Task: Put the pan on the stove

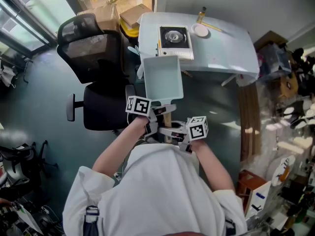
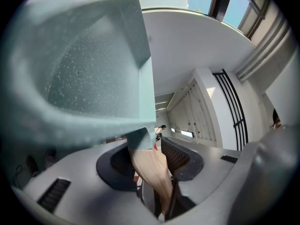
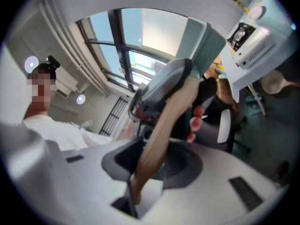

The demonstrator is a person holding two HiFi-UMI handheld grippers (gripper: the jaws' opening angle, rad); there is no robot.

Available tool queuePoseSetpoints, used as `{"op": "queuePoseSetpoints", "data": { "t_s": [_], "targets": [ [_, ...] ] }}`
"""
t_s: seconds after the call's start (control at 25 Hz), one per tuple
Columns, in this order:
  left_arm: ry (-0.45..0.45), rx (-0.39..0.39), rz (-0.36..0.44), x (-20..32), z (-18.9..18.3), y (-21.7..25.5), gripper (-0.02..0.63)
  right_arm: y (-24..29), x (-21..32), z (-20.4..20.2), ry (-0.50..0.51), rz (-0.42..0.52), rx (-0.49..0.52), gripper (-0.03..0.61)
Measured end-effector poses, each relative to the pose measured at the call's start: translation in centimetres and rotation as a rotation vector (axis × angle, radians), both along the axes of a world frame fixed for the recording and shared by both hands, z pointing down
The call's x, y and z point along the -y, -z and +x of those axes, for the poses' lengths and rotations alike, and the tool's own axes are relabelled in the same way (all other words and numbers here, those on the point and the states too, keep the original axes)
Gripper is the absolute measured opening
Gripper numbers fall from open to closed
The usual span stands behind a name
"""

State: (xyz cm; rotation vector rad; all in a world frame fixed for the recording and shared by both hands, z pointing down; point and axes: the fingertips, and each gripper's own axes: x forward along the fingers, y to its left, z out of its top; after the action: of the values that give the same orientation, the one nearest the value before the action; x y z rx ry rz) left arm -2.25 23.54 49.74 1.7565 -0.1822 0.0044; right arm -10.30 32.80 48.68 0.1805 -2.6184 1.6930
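Pale table (image 1: 221, 48): portable gas stove (image 1: 174, 38) on top. Square teal pan (image 1: 162, 80): in air, near side of stove, not on it. Left gripper (image 1: 158, 116), right gripper (image 1: 171, 131): both clamping wooden handle (image 2: 149, 170). I am holding pan level, clearing office chair (image 1: 93, 58), aiming base centred on stove.

Hemmed on the left by an office chair (image 1: 93, 77) just beside the pan (image 1: 162, 77). Open over bare floor (image 1: 216, 112) to its right. Open above the stove (image 1: 175, 39); flanked on the right by a small dish (image 1: 201, 30) and bottle (image 1: 201, 14); bare across the right half of the table (image 1: 226, 48)
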Motion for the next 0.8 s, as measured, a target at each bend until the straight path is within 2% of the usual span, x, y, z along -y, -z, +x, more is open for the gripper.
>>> {"op": "queuePoseSetpoints", "data": {
  "t_s": [0.24, 0.52, 0.8],
  "targets": [
    [0.012, 0.0, -0.003, 1.9, 0.7, -0.4, 0.175, -0.3, 1.8, 0.8, 0.012, -0.011, 0.005, 0.138],
    [0.037, 0.001, 0.049, 5.2, 1.9, -0.5, 0.175, -0.6, 4.5, 2.3, 0.046, -0.001, 0.015, 0.138],
    [0.073, 0.023, 0.033, 9.6, 4.2, -1.7, 0.175, -1.5, 8.8, 5.0, 0.089, -0.002, 0.02, 0.138]
  ]
}}
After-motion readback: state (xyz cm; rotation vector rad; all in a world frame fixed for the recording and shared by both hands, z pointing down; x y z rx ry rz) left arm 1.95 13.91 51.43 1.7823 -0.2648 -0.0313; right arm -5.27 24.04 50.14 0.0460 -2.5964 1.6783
